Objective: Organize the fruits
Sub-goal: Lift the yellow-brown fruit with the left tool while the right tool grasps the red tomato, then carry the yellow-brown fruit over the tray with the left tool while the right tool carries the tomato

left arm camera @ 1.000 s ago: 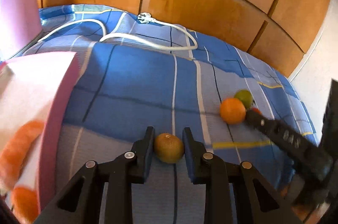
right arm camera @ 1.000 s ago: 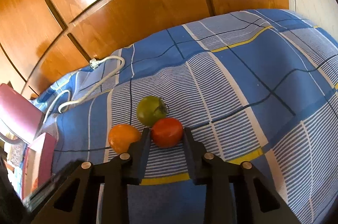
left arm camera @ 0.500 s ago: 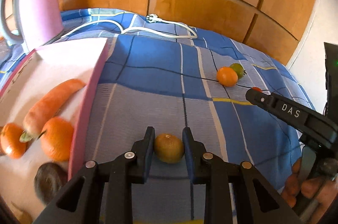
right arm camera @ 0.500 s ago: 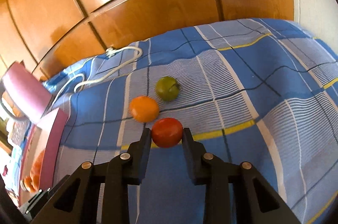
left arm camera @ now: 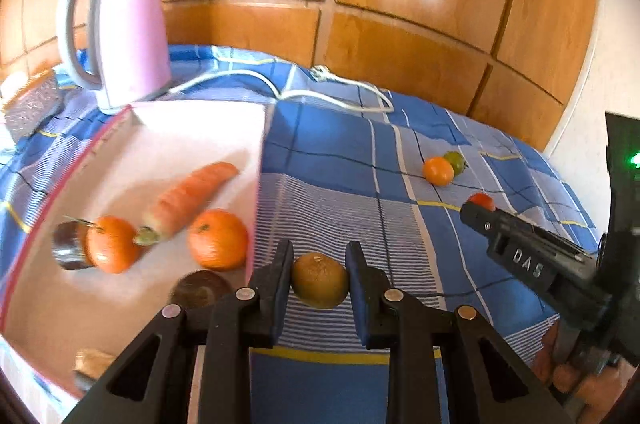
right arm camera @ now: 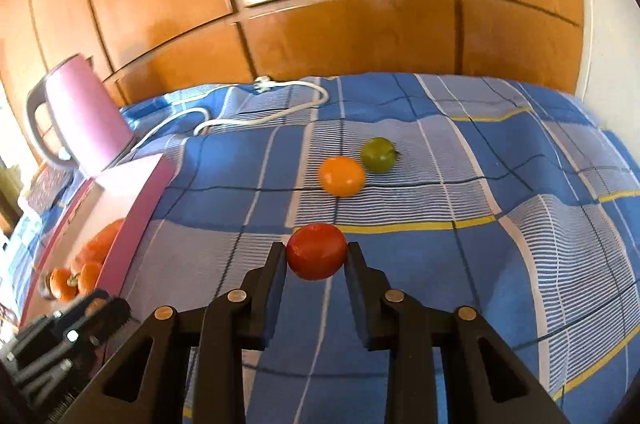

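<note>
My left gripper (left arm camera: 319, 278) is shut on a brownish-green round fruit (left arm camera: 319, 280) and holds it above the blue checked cloth, just right of the pink tray (left arm camera: 192, 127). The tray holds a carrot (left arm camera: 188, 197), two oranges (left arm camera: 218, 239) and dark round items. My right gripper (right arm camera: 316, 256) is shut on a red tomato (right arm camera: 316, 251), held above the cloth. An orange (right arm camera: 342, 175) and a green fruit (right arm camera: 378, 154) lie together on the cloth beyond it. The right gripper also shows in the left wrist view (left arm camera: 476, 207).
A pink kettle (left arm camera: 120, 31) stands behind the tray, with its white cord (left arm camera: 332, 91) lying across the cloth. A wooden panelled wall (right arm camera: 320, 3) runs along the back. The tray (right arm camera: 136, 191) lies left of my right gripper.
Both grippers have lifted and drawn back with their fruit. The left one has swung left, bringing the tray and kettle into view. The orange and green fruit stay put.
</note>
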